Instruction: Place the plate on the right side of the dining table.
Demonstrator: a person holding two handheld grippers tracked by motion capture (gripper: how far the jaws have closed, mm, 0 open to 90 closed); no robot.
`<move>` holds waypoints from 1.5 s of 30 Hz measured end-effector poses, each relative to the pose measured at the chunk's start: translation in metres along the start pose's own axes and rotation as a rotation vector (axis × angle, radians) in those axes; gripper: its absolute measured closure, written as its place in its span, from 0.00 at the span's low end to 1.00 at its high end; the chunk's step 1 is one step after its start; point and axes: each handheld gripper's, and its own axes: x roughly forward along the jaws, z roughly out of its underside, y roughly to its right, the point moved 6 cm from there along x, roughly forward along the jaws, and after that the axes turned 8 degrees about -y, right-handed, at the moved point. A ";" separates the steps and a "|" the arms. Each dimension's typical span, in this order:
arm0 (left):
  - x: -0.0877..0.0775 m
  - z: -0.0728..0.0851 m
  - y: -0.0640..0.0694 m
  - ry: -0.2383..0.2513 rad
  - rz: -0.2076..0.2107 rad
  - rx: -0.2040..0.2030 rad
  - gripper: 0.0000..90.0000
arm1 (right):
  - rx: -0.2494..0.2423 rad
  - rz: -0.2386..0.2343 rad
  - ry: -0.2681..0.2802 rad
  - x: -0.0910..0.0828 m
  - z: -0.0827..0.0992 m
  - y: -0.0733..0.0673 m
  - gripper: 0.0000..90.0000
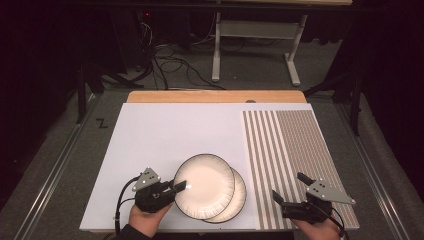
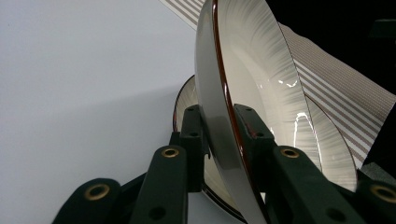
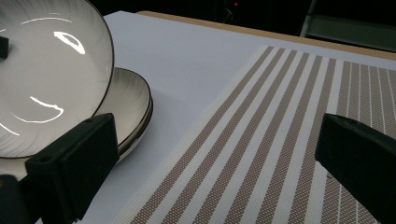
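The top plate is pinched at its left rim by the left gripper, whose jaws are clamped on the rim. It is tilted up over the lower plate, which lies flat on the white sheet near the desk's front edge. In the left gripper view the top plate stands steeply between the 2 jaws, with the lower plate beneath it. Both plates are cream with a dark rim. The right gripper hovers over the striped mat at the right, jaws wide apart with nothing between them. On the floor left of the desk, a mark reading "Z" can be made out. No brand or label shows on the plates.
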 end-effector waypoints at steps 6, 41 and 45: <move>0.000 0.000 0.000 0.001 0.001 0.003 0.83 | -0.010 -0.038 0.010 0.006 -0.008 -0.012 0.00; 0.006 0.000 0.013 0.016 0.041 0.077 0.85 | -0.006 -0.306 -0.119 0.095 -0.028 -0.082 0.24; 0.006 0.001 0.015 0.019 0.044 0.091 0.85 | 0.001 -0.309 -0.131 0.100 -0.025 -0.085 0.32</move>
